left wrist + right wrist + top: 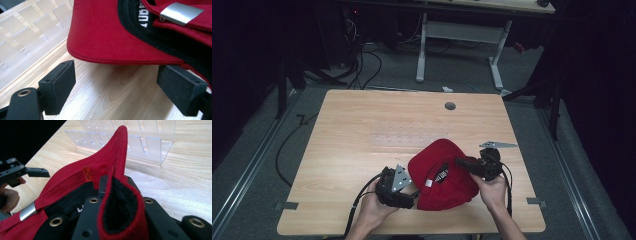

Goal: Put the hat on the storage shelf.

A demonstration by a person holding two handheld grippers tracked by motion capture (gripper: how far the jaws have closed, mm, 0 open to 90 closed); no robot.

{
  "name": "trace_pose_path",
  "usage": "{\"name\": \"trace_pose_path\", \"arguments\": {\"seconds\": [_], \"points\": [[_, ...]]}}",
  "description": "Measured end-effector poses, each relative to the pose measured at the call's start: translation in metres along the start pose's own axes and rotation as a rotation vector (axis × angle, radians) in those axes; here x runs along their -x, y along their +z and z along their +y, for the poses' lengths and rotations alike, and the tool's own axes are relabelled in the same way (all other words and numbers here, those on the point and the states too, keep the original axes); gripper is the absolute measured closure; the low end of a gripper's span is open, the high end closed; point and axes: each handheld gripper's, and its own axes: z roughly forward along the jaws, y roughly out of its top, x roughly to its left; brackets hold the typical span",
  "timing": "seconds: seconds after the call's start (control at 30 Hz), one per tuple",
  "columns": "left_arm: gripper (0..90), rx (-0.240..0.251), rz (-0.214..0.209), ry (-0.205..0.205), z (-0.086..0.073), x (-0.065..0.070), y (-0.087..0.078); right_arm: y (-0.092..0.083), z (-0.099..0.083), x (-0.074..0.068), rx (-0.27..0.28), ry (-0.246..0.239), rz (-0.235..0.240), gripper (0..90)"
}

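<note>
Right gripper (464, 162) jaws clenched on red cap (443, 175); left gripper (116, 86) jaws released — just beside its brim.

High view: above the near edge, looking forward and down on the light wooden table (362, 125).
Gripper views: close, low over the tabletop.
Shared: red fabric cap (444, 175).

Dark room, grey floor (257, 145), white-legged desk (462, 30) behind.

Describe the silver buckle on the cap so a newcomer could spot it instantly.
Start at the wooden table, then find the red cap near its front edge, between the two grippers. On the cap's back strap sits the metal buckle: a small, flat, silver clasp, the only shiny piece against red cloth and black lining.
</note>
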Motion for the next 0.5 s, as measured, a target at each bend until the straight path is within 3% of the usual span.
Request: {"name": "trace_pose_path", "arguments": {"seconds": [0.2, 0.5], "points": [[15.6, -0.002, -0.004, 0.012, 0.0011, 0.0025, 0.0004, 0.0011, 0.0028, 0.0011, -0.003, 0.022, 0.004, 80.6], [13.6, -0.015, -0.016, 0.039, -0.0006, 0.0026, 0.0001, 0.0039, 0.0032, -0.0021, -0.041, 0.014, 0.010, 80.5]]}}
